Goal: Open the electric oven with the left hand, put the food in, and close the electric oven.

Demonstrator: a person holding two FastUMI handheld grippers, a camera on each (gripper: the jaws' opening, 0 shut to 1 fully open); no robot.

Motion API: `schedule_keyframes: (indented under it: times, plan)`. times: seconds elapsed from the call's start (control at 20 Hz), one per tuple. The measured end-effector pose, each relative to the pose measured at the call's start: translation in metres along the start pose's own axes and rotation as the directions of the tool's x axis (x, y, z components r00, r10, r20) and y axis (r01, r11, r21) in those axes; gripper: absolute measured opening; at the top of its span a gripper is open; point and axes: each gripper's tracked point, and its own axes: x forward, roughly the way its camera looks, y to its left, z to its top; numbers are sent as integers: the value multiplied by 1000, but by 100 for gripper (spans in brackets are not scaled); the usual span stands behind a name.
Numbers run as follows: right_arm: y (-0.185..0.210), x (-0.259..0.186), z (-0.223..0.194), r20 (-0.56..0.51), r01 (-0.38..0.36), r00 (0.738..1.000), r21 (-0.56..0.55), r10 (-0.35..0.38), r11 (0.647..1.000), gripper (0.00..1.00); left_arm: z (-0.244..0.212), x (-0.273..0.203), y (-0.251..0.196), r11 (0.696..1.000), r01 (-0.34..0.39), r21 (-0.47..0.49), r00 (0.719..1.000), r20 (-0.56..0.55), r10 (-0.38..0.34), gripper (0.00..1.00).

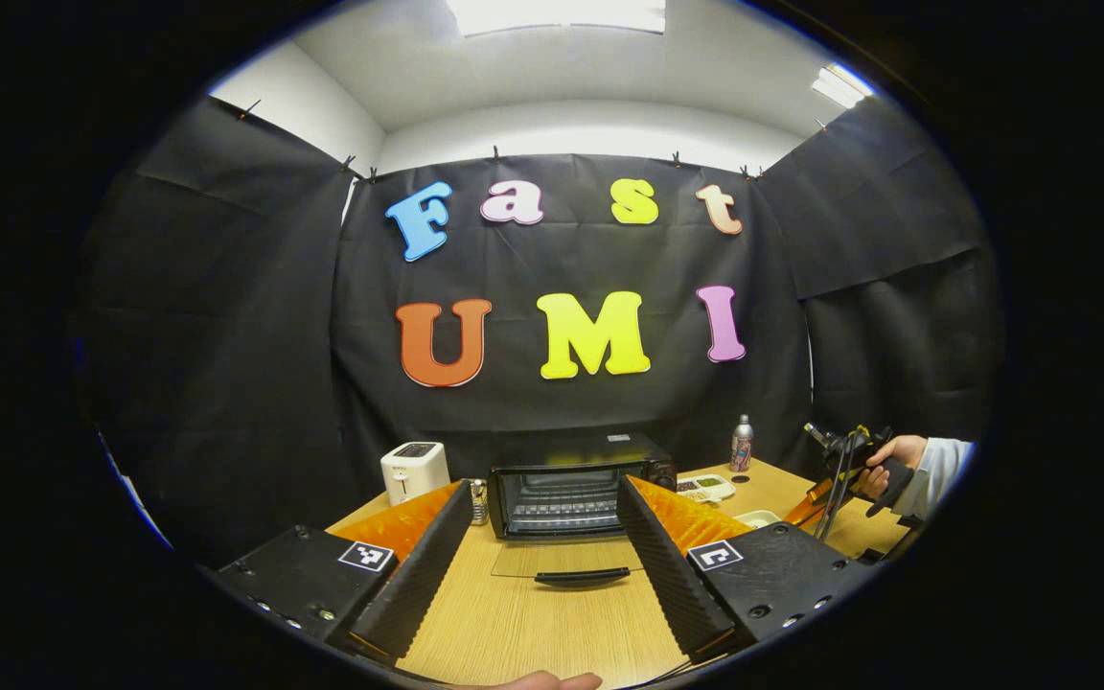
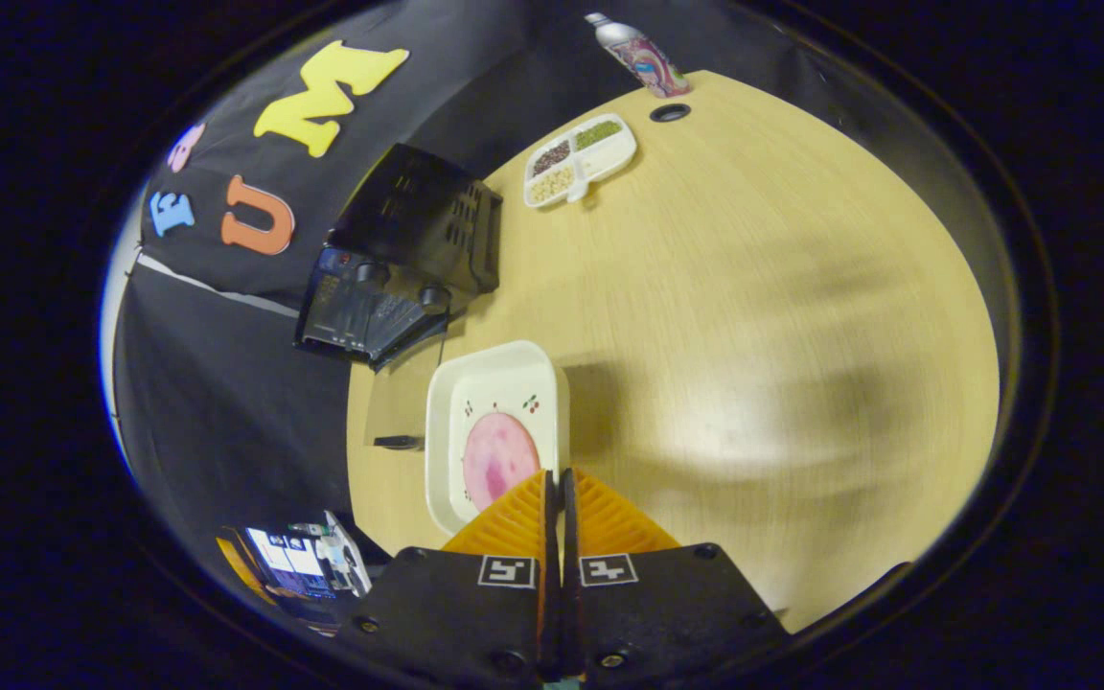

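Gripping near rim of white square plate (image 2: 493, 422) with pink food slice (image 2: 499, 458), right gripper (image 2: 560, 479) jaws pinched, plate lifted for loading. Left gripper (image 1: 544, 537) jaws wide, backed off black electric oven (image 1: 579, 487); glass door (image 1: 571, 561) down flat on wooden table (image 1: 533, 623), cavity clear for plate.

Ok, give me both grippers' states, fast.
Left gripper: open, holding nothing, facing the open oven.
Right gripper: fingers closed on the rim of the white plate that carries the food.

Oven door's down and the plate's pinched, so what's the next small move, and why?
Probably carry the white square plate with the pink slice toward the black electric oven. Its glass door lies open, the right hand-held gripper looks shut on the plate's rim, and the left hand-held gripper stands open.
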Motion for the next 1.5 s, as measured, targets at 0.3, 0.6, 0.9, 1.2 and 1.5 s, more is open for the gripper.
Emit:
schedule_keyframes:
  times: [0.3,0.6,0.9,1.2,1.5]
  plan:
    - [64,-5,-14,-9,-68,998,-63,68,996,1,-7,2,19,1000,-30,6,999,-28,30,96]
    - [127,22,-35,-55,-114,992,-76,110,991,4,-5,-3,40,998,-59,17,998,-25,59,95]
    - [183,66,-50,-90,-131,988,-84,123,988,4,-11,-12,64,995,-92,35,995,-28,93,96]
    - [213,119,-32,-7,-81,997,-17,81,997,4,-17,-18,91,991,-128,38,992,-12,129,96]
    - [235,162,-2,140,-94,987,144,74,985,1,-31,-15,108,989,-138,46,990,-25,139,96]
